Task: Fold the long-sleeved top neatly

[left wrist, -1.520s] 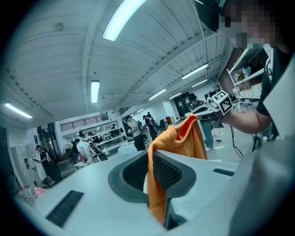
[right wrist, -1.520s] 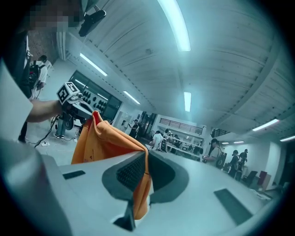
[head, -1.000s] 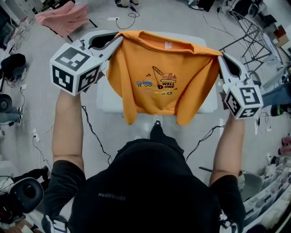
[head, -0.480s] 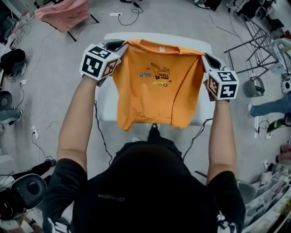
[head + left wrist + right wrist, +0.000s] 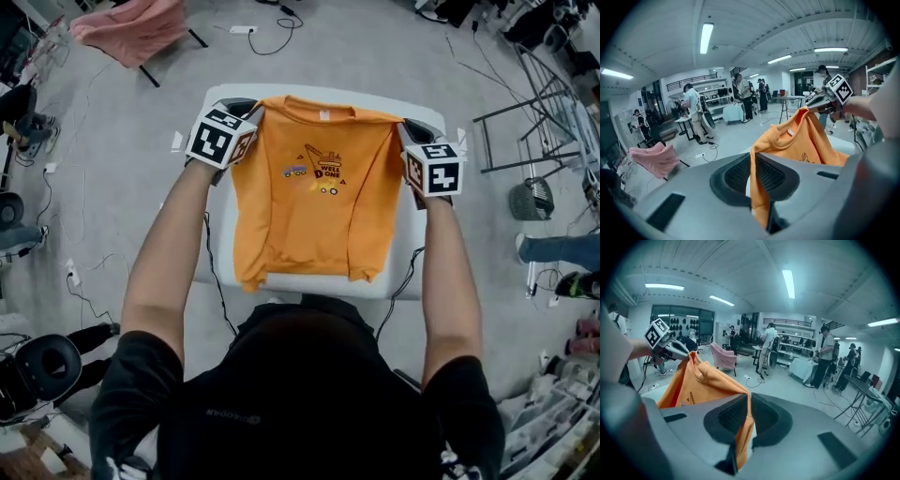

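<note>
Orange top (image 5: 314,197), print up, lies spread on the white tabletop (image 5: 405,239) while we pinch each shoulder, the fingers (image 5: 733,174) of left gripper (image 5: 752,178) and right gripper (image 5: 743,420) closed on cloth; we judge spreading nearly done, every fold yet to make.

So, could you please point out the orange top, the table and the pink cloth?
orange top (image 5: 314,220), head view, chest panel.
table (image 5: 375,97), head view, bare far edge.
pink cloth (image 5: 131,28), head view, middle.
</note>
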Action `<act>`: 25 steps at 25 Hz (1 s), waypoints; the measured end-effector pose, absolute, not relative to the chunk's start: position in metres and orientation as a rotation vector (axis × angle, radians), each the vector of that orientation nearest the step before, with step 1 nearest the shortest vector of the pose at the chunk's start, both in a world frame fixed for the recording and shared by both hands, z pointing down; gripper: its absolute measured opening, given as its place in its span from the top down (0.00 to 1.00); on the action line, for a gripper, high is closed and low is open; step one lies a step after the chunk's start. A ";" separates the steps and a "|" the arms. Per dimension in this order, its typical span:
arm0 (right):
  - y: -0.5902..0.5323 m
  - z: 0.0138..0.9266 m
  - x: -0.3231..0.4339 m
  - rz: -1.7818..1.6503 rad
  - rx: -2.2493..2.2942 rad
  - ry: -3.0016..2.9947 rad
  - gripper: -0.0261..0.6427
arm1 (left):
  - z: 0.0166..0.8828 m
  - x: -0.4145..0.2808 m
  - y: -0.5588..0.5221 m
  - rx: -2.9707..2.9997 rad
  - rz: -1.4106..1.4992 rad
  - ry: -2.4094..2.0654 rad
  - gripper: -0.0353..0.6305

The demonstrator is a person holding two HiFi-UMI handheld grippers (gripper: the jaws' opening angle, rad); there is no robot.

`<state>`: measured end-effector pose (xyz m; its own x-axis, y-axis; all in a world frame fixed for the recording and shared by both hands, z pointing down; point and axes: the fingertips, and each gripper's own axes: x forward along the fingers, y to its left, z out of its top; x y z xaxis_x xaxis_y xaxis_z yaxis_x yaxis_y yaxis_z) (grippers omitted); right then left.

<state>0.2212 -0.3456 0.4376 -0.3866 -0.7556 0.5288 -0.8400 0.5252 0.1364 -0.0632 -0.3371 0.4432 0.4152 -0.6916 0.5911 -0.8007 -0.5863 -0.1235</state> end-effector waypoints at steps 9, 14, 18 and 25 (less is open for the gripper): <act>-0.409 0.543 0.234 0.430 1.215 -2.104 0.92 | 0.541 -0.049 -0.405 2.348 1.060 -1.280 0.90; -0.432 0.579 0.237 0.513 1.177 -2.062 0.91 | 0.576 -0.045 -0.432 2.279 1.106 -1.264 0.90; -0.442 0.600 0.239 0.554 1.173 -2.038 0.91 | 0.593 -0.047 -0.443 2.241 1.077 -1.286 0.89; -0.442 0.623 0.255 0.551 1.233 -1.984 0.71 | 0.598 -0.067 -0.439 2.160 0.966 -1.349 0.66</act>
<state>0.2549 -0.4421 0.6229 -0.2789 -0.5825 0.7635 -0.8928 0.4501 0.0173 -0.0668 -0.4387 0.5984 0.2898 -0.6076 0.7395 -0.8956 -0.4446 -0.0143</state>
